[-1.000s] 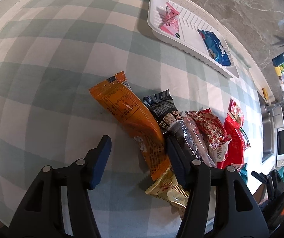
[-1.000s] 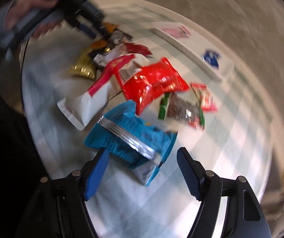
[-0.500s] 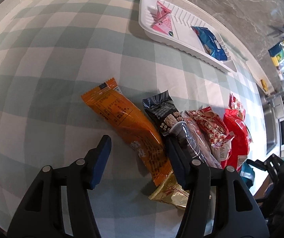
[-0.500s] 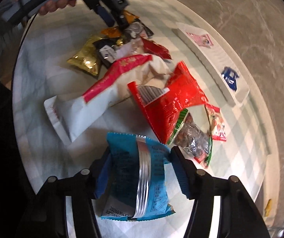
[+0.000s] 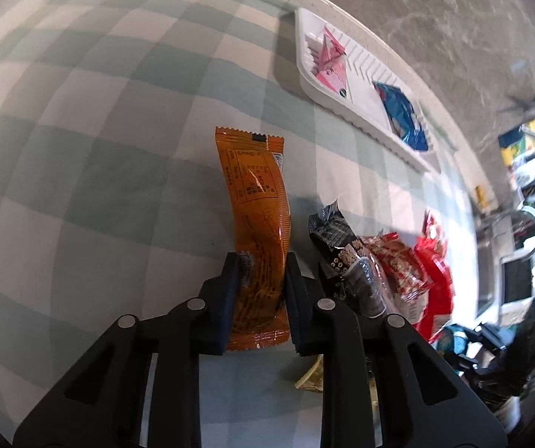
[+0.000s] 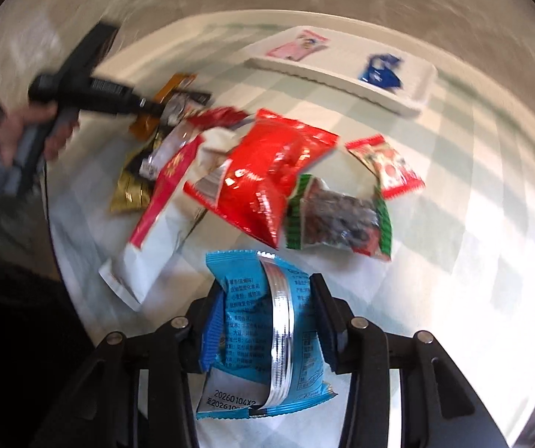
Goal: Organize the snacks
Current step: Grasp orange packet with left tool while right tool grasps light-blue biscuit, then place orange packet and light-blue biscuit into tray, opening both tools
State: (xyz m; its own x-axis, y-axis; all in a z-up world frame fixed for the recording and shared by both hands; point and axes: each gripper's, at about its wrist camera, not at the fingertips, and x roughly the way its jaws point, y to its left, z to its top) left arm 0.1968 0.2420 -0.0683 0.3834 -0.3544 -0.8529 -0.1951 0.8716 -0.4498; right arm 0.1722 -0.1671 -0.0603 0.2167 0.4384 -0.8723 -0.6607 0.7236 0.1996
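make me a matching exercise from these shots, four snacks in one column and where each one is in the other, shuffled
Snacks
1. orange packet
2. light blue packet
3. pink packet
4. big red bag

Places
A. lying in the white tray
B. between the jaws of the right gripper
C. loose on the checked cloth, in the pile
D. between the jaws of the left gripper

Pairs: 1-D, 2-B, 3-A, 4-C

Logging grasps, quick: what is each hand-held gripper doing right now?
Left hand-held gripper: closed on the orange snack packet.
Right hand-held gripper: closed on the blue snack packet.
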